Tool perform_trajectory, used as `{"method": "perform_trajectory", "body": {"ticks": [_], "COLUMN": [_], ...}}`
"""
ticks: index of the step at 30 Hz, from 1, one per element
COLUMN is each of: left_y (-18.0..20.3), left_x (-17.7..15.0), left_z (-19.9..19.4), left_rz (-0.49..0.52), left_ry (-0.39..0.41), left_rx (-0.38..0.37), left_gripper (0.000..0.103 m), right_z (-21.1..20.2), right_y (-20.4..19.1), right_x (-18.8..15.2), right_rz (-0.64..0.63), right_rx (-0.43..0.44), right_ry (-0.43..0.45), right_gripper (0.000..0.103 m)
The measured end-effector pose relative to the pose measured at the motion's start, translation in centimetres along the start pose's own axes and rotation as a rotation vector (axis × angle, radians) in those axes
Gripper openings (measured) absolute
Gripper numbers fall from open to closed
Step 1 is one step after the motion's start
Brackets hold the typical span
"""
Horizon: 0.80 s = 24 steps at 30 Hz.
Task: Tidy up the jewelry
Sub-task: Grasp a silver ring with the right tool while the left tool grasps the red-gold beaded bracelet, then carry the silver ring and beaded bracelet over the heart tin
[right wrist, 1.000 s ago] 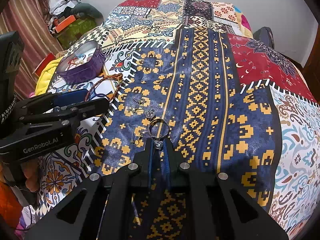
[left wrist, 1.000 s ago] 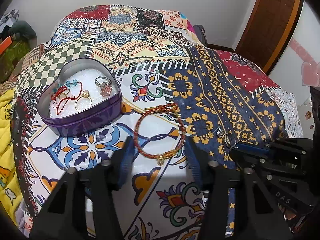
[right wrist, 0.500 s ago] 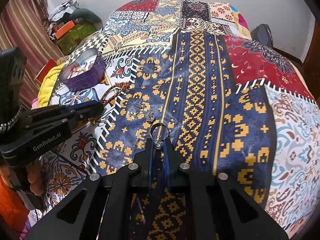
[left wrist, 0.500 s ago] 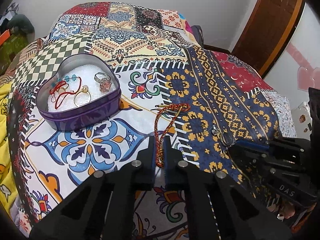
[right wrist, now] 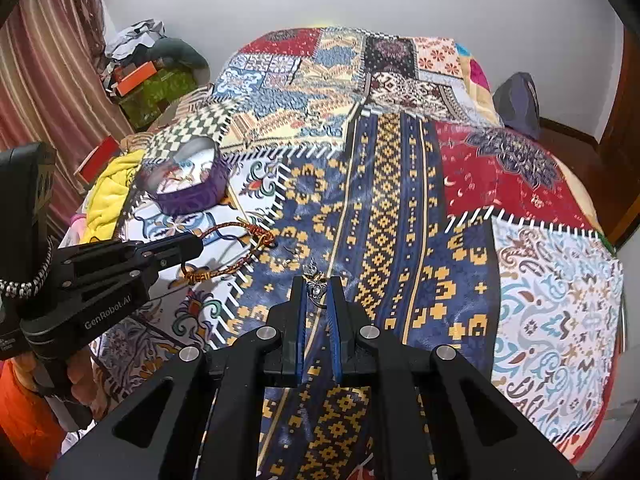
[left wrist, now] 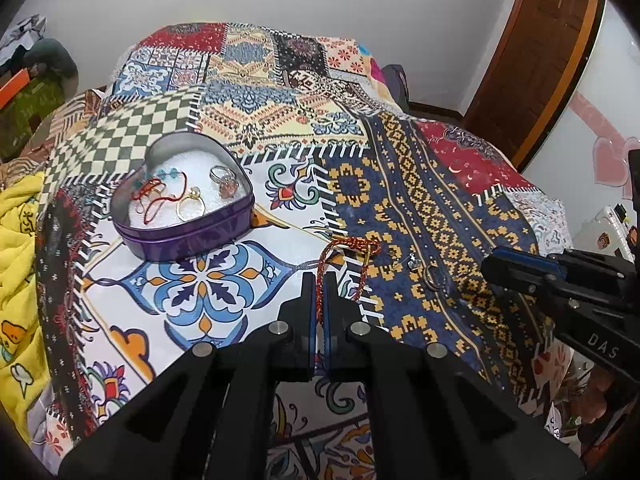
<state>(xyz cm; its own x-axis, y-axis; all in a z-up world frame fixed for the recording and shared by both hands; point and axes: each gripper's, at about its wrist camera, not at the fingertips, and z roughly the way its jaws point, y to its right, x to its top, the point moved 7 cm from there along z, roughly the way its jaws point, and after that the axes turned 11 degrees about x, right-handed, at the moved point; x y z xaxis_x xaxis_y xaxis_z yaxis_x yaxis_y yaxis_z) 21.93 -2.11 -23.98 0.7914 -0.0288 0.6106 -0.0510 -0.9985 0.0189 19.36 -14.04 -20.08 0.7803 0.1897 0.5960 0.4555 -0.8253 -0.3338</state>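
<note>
A red-and-gold braided bracelet (left wrist: 344,244) trails over the patchwork bedspread, and my left gripper (left wrist: 319,282) is shut on its near end. Up and to the left sits the purple heart-shaped tin (left wrist: 188,236), holding rings and a red cord on white padding. In the right wrist view my right gripper (right wrist: 318,280) is shut on a silver ring with a clear stone (right wrist: 318,291). A small silver charm (right wrist: 310,269) lies just beyond it. The left gripper (right wrist: 196,246), the bracelet (right wrist: 224,270) and the tin (right wrist: 196,196) appear at the left. The right gripper (left wrist: 490,266) shows at the right.
The bedspread (right wrist: 400,200) covers the whole bed. A yellow towel (left wrist: 16,220) lies at its left edge. Boxes and clutter (right wrist: 152,80) stand by the curtain, a dark bag (right wrist: 518,100) by the far wall, and a wooden door (left wrist: 532,60) at the right.
My left gripper went from open around the round bracelet to shut on it, and the loop collapsed as its near end rose. My right gripper rose a little, still holding the ring.
</note>
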Motion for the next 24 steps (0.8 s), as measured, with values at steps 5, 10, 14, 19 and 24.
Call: {"method": "perform_trajectory", "body": {"ticks": [5, 10, 14, 19, 24], "left_y": [-0.3, -0.8, -1.5, -2.7, -4.5], "left_x": [0.4, 0.6, 1.1, 1.9, 3.0], "left_z": [-1.4, -2.7, -3.7, -5.2, -6.5], "left_rz": [-0.01, -0.025, -0.039, -0.061, -0.093], "left_ry": [0.028, 0.053, 0.08, 0.121, 0.162], "left_rx": [0.002, 0.007, 0.018, 0.042, 0.072], "left_gripper": [0.001, 0.001, 0.001, 0.001, 0.001], "right_z": [-0.9, -1.5, -1.7, -1.9, -1.8], "right_y": [-0.7, -1.4, -2.2, -3.4, -4.7], "right_x": [0.8, 1.6, 2.6, 4.1, 5.8], "right_rz": [-0.012, -0.021, -0.037, -0.063, -0.093], "right_rx": [0.004, 0.008, 0.015, 0.034, 0.055], "right_ry": [0.029, 0.055, 0.078, 0.11, 0.138], "right_gripper": [0.009, 0.009, 0.009, 0.009, 0.009]}}
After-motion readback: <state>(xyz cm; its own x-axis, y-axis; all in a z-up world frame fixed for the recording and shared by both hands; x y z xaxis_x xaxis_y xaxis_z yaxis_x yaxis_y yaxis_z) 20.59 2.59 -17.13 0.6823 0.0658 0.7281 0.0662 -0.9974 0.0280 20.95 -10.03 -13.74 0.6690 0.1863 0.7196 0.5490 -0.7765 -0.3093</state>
